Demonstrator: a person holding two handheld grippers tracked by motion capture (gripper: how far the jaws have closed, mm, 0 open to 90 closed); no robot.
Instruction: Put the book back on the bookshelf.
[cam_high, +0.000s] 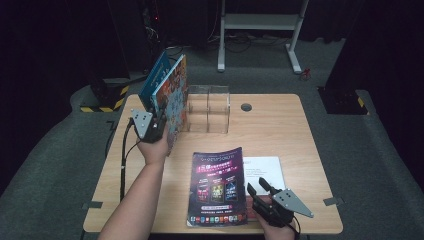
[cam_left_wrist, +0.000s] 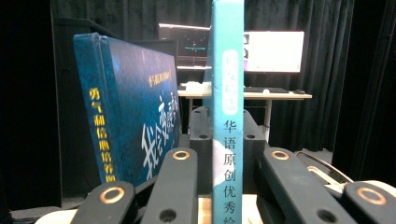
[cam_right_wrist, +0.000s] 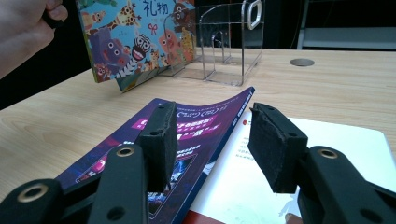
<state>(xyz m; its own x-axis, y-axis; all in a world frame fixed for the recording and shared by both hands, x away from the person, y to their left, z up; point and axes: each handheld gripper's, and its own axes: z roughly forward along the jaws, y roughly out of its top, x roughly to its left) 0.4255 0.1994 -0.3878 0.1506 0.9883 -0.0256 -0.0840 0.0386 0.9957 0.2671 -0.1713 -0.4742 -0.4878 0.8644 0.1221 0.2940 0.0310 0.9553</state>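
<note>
Now left gripper (cam_high: 159, 121) raised, clamping upright book (cam_high: 172, 97).

My right gripper (cam_right_wrist: 212, 144) stood with its jaws parted at the bottom of the frame, nothing between the pads. Below them lay a purple magazine (cam_right_wrist: 187, 140), its right edge lifted over a white sheet (cam_right_wrist: 336, 154). At upper left a hand (cam_right_wrist: 25, 32) held a cartoon-covered book (cam_right_wrist: 135, 37) beside a clear acrylic rack (cam_right_wrist: 229, 51).

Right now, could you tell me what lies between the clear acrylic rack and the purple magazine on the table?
Bare wooden tabletop separates the clear acrylic rack from the purple magazine, seen in the high view.
</note>
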